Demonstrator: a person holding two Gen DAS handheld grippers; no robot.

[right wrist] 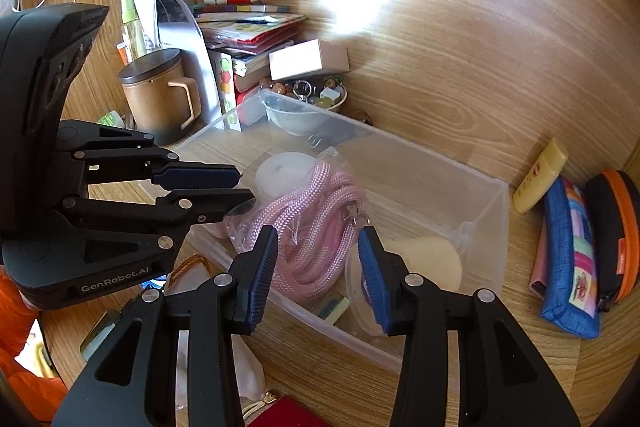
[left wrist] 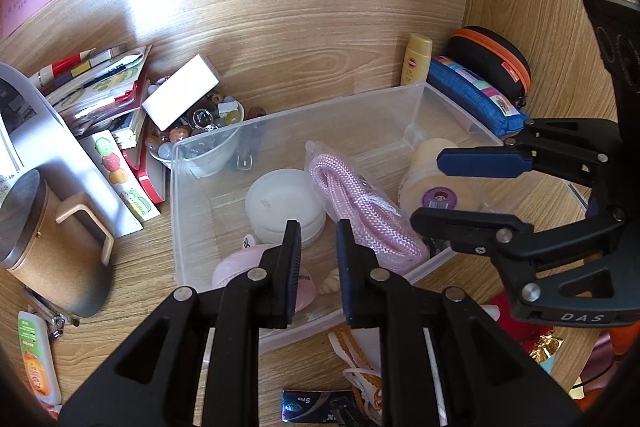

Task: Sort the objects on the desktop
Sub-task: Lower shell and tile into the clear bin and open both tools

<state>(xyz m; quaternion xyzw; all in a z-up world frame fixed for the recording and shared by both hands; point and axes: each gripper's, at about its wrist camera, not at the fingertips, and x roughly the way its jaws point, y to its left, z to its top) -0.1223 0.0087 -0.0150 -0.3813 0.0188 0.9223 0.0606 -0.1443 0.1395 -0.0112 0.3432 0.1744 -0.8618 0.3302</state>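
Clear plastic bin (left wrist: 188, 163) sits on the wooden table (left wrist: 132, 267), open side up. Inside it: a white round case (left wrist: 280, 203), a bagged coil of pink rope (left wrist: 360, 211), a pale yellow tub (left wrist: 436, 187) with a purple sticker, and a pink item (left wrist: 240, 263) at the near wall.

Left gripper (left wrist: 319, 227) hangs over the near edge of the bin, fingers drawn together to a narrow gap, nothing between them. Right gripper (right wrist: 318, 239) hovers above the rope and tub, fingers apart, holding nothing.

Outside the bin: brown mug (left wrist: 52, 247) with lid to the left, a bowl of beads (left wrist: 200, 123) behind, a yellow bottle (left wrist: 416, 63), a blue pouch (left wrist: 472, 95) and a black case (left wrist: 492, 59) with orange zip in the right corner.
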